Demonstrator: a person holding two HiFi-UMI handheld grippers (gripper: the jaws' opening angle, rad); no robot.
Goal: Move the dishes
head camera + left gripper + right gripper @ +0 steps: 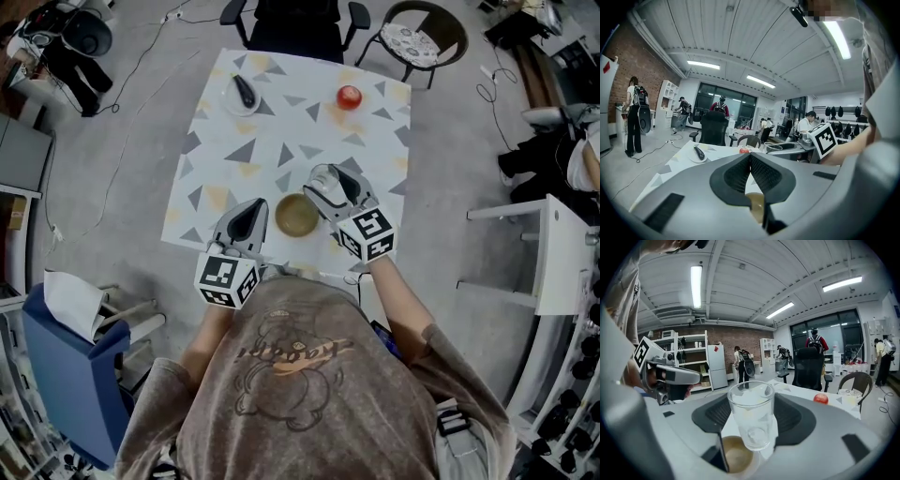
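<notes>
A glass (751,416) is clamped in the right claw (325,180) — the left claw (750,158) is closed, empty, beside a bowl (297,216) on the desk (281,127).

A triangle-patterned table (281,127) fills the centre of the frame, with a brown bowl (297,216) near its lower edge. The left gripper (247,214) sits just left of the bowl. The right gripper (334,186), to the bowl's upper right, holds a clear glass (321,178).

A black office chair (298,23) beyond perhaps an apple (349,97).
</notes>
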